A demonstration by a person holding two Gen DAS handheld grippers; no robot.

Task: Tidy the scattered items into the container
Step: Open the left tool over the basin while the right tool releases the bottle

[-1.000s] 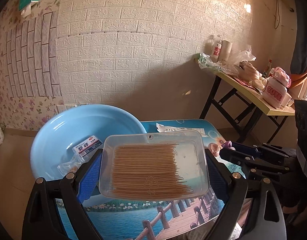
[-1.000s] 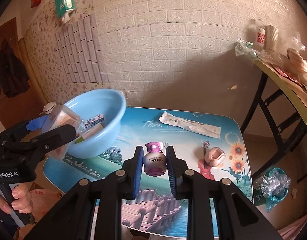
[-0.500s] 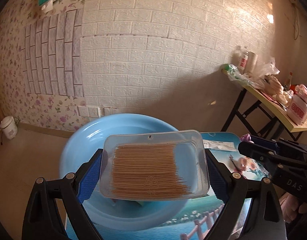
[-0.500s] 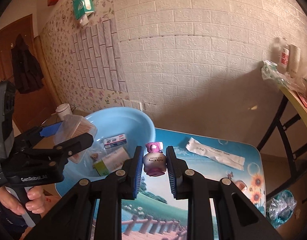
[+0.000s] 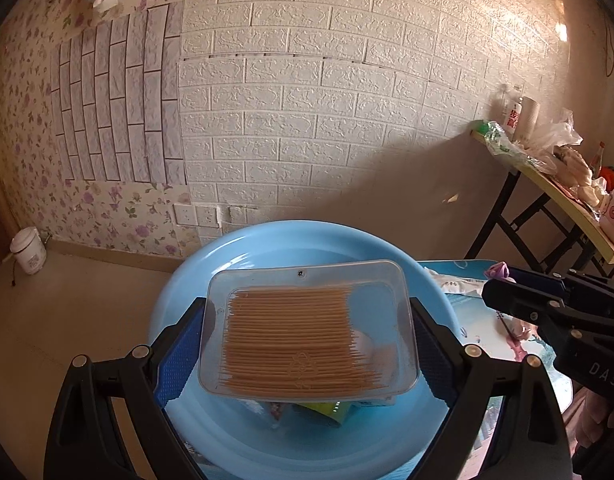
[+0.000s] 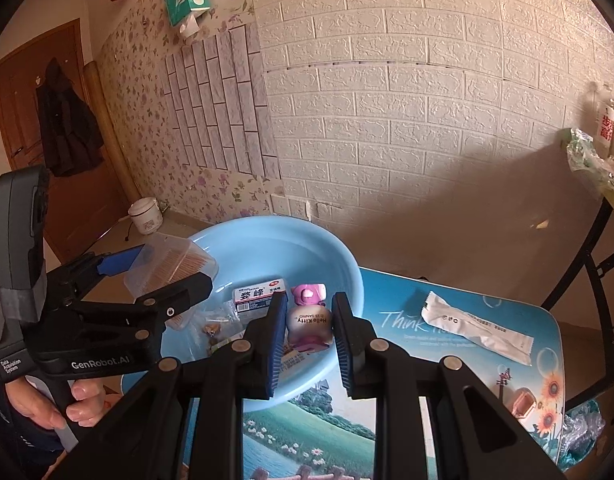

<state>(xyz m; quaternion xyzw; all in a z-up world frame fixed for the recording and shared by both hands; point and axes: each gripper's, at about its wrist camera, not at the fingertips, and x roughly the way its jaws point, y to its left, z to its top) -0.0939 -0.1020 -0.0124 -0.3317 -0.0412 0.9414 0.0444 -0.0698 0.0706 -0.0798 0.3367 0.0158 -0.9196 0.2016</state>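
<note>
Over the blue basin (image 5: 435, 292) at centre frame, left gripper (image 5: 307, 336) spread wide clamping toothpick box (image 5: 307, 340), right gripper (image 6: 309, 320) pinched tight on pink bottle (image 6: 309, 318); several items binned, white sachet (image 6: 477, 330) left on bench (image 6: 407, 420)

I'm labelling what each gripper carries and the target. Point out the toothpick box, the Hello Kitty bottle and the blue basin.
toothpick box (image 5: 307, 332), left wrist view, middle of its clear lid.
Hello Kitty bottle (image 6: 309, 322), right wrist view, its printed body.
blue basin (image 6: 267, 225), right wrist view, far rim.
</note>
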